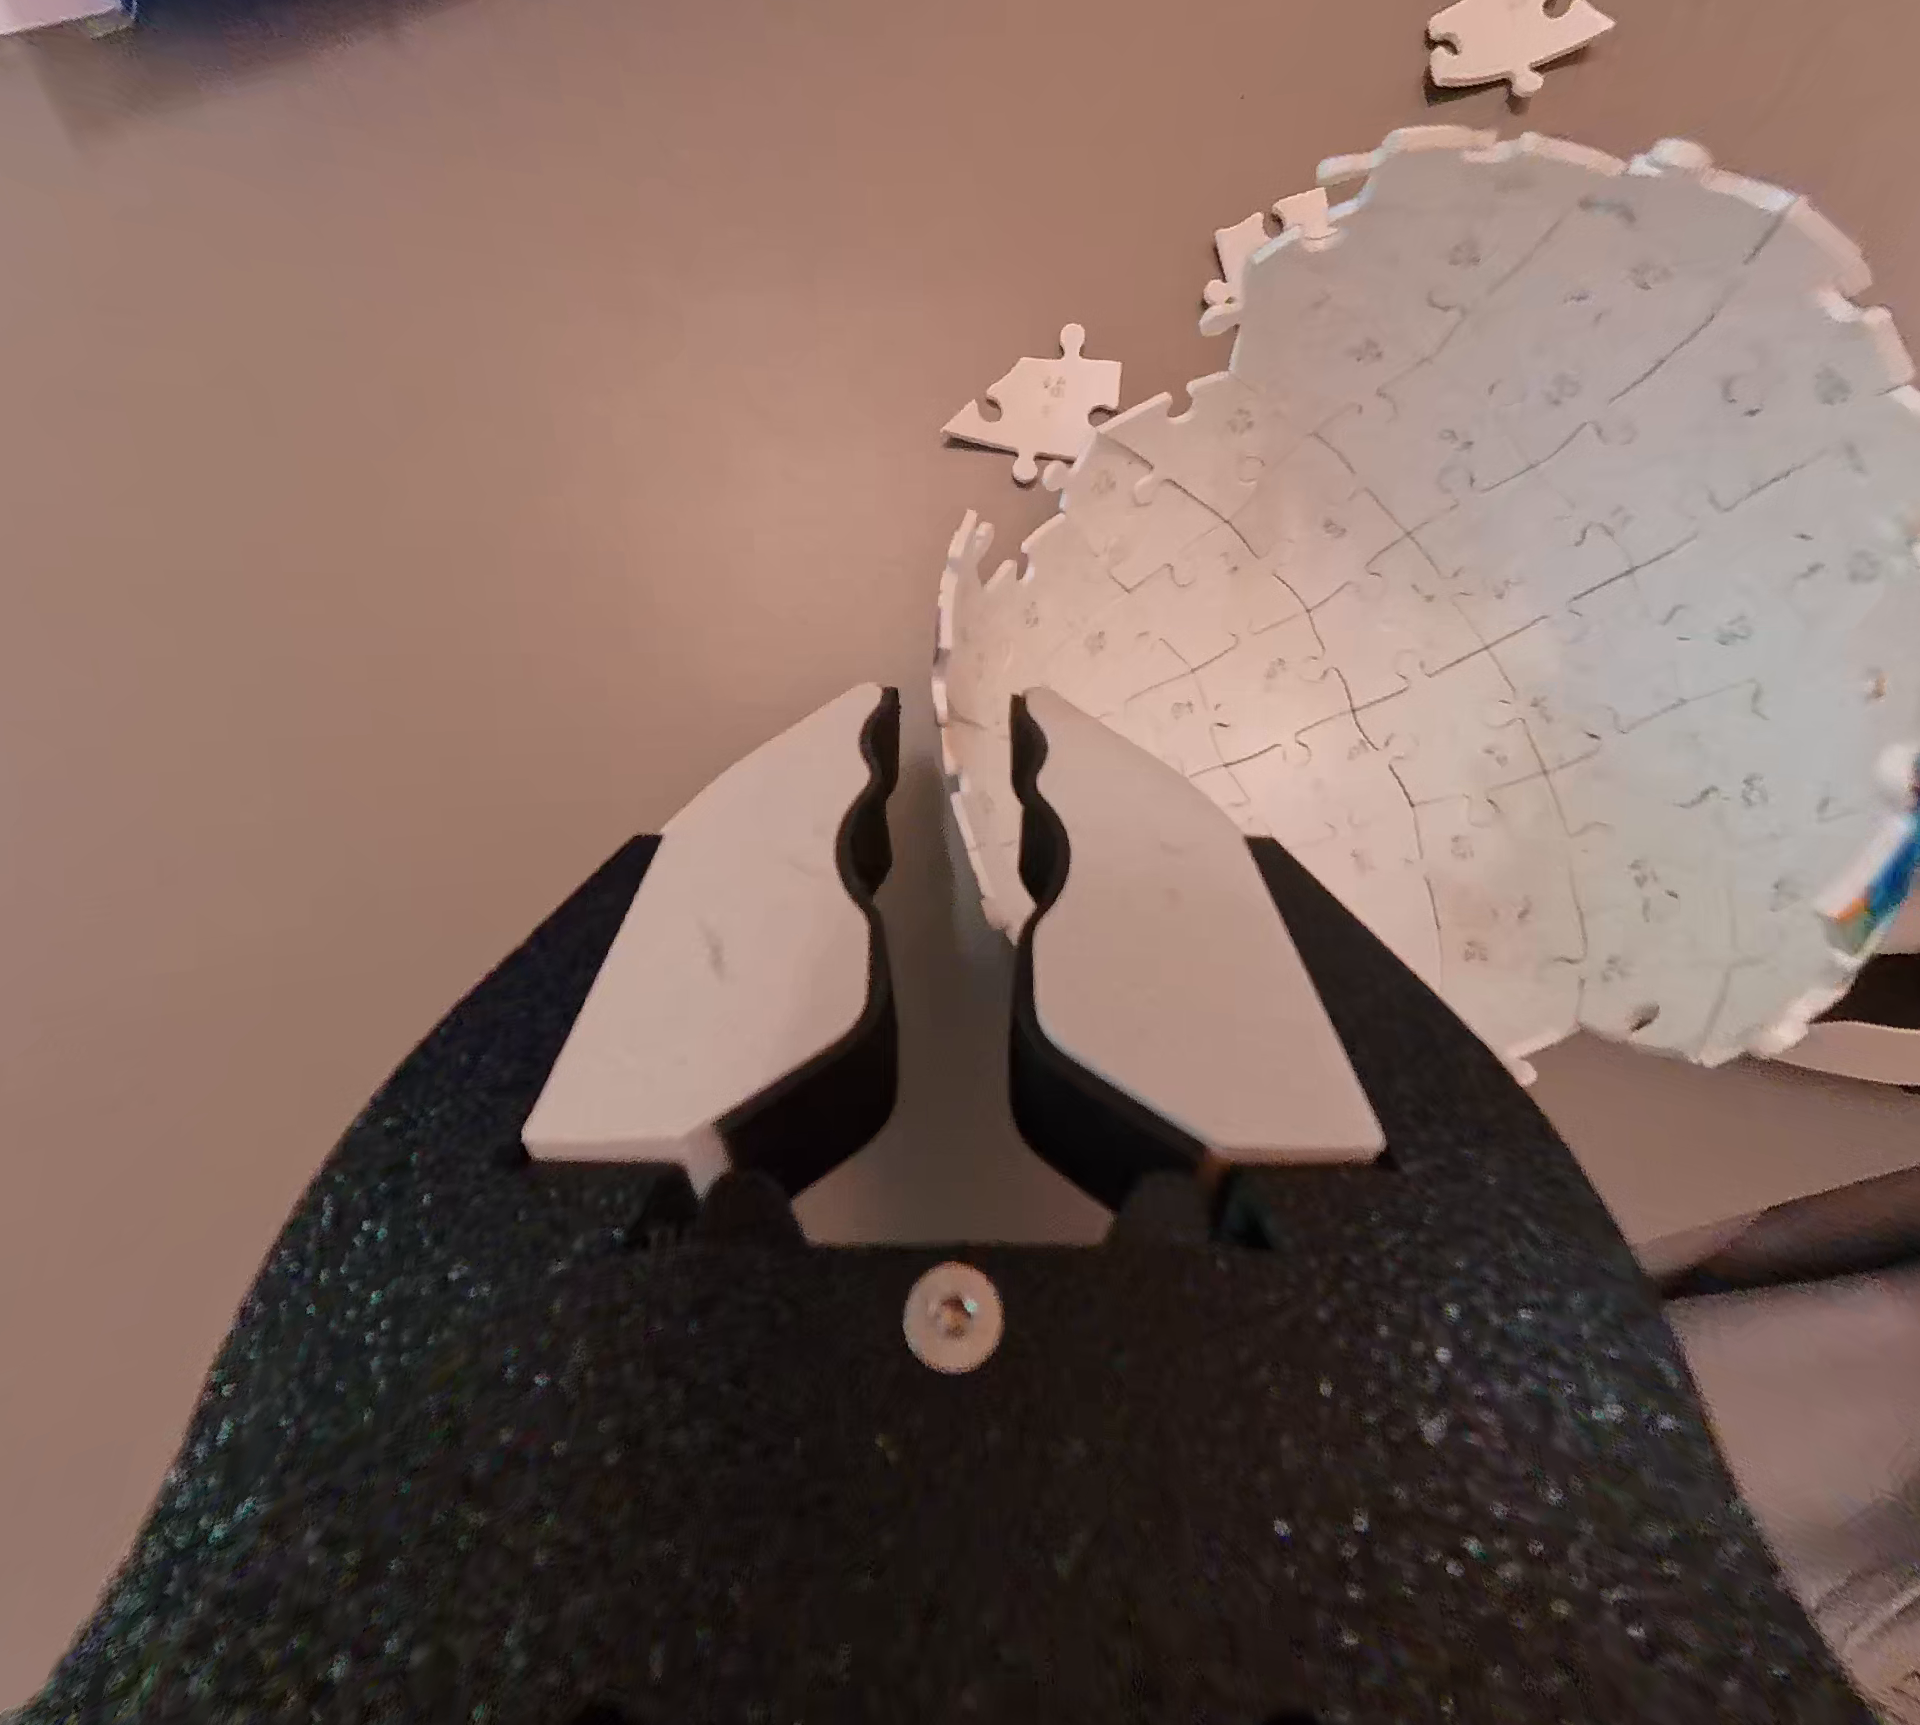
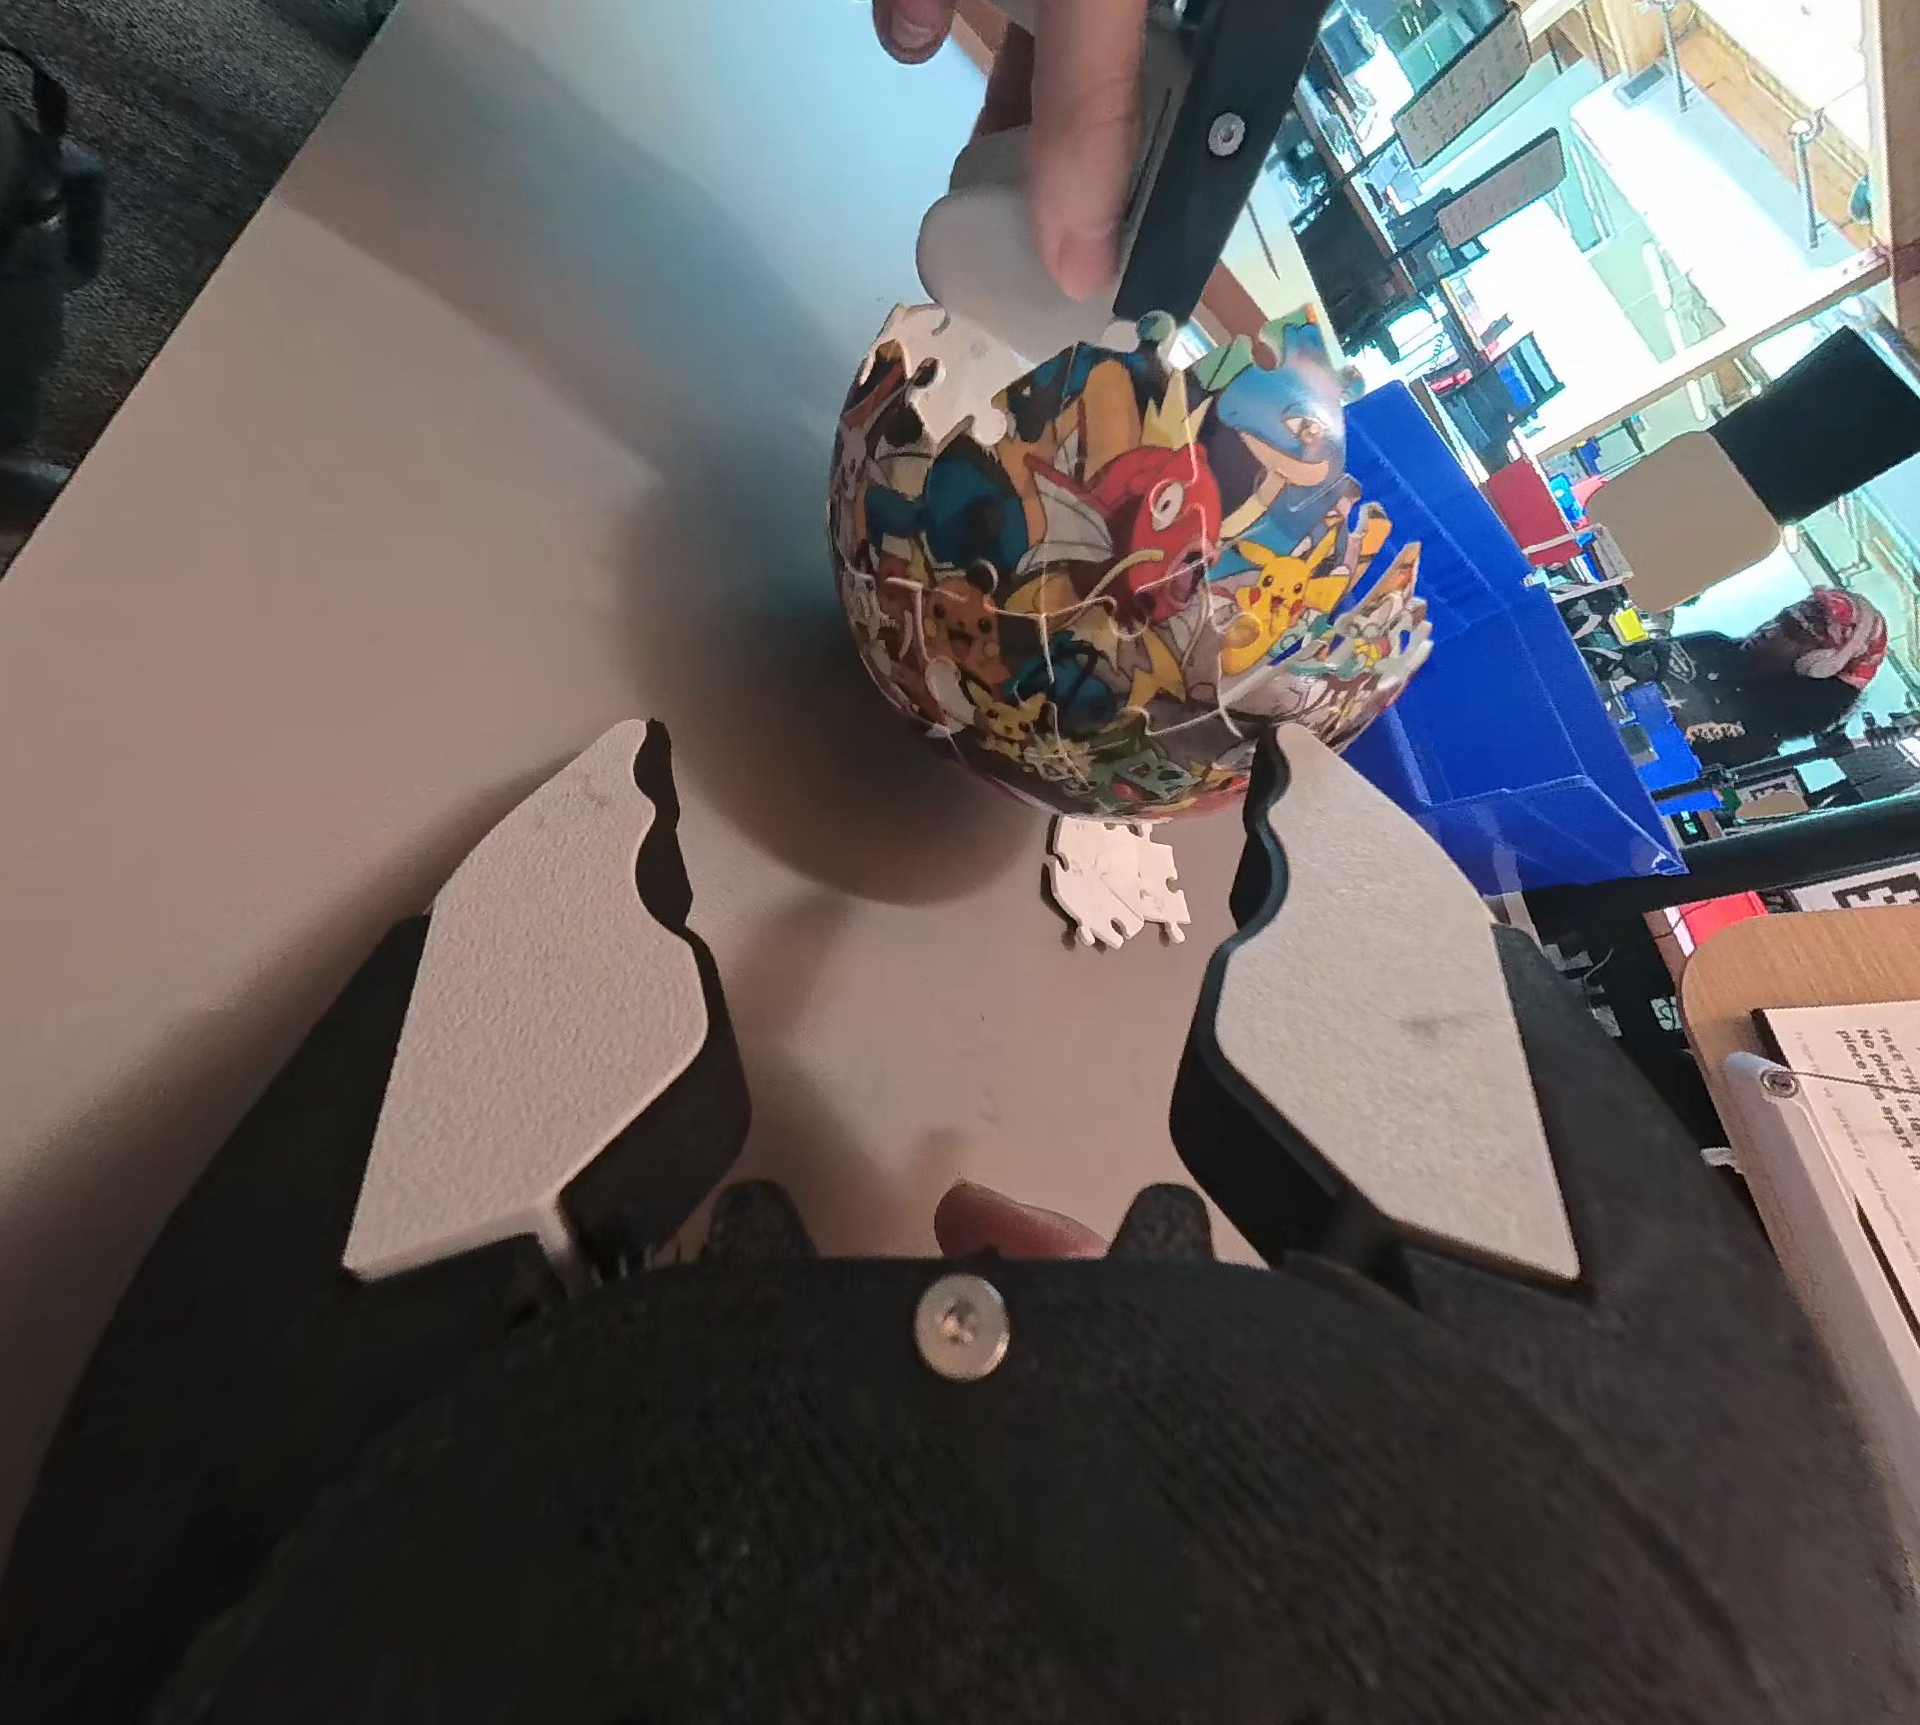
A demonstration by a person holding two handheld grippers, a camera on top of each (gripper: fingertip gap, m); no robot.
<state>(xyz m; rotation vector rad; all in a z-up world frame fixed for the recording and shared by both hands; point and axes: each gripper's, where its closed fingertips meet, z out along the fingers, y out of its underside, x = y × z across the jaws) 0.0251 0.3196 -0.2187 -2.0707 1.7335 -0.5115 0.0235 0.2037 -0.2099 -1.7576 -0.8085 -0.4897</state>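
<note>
A half-built ball puzzle shell shows its white inside in the left wrist view (image 1: 1455,615) and its colourful cartoon outside in the right wrist view (image 2: 1101,574). My left gripper (image 1: 956,719) is shut on the shell's rim. In the right wrist view the left gripper (image 2: 1143,319), held by a hand (image 2: 1070,65), grips the shell's top edge and holds it above the grey table (image 2: 364,688). My right gripper (image 2: 964,735) is open and empty, just below the shell, its right fingertip (image 2: 1283,761) at the shell's lower side.
Loose white puzzle pieces lie on the table beyond the shell (image 1: 1517,23), (image 1: 1039,402) and under it (image 2: 1122,875). A blue bin (image 2: 1475,667) stands behind. A board with a paper sheet (image 2: 1849,1104) is at right. A person (image 2: 1766,667) sits far back. One gripper's finger ends stand about 12 cm off the other's.
</note>
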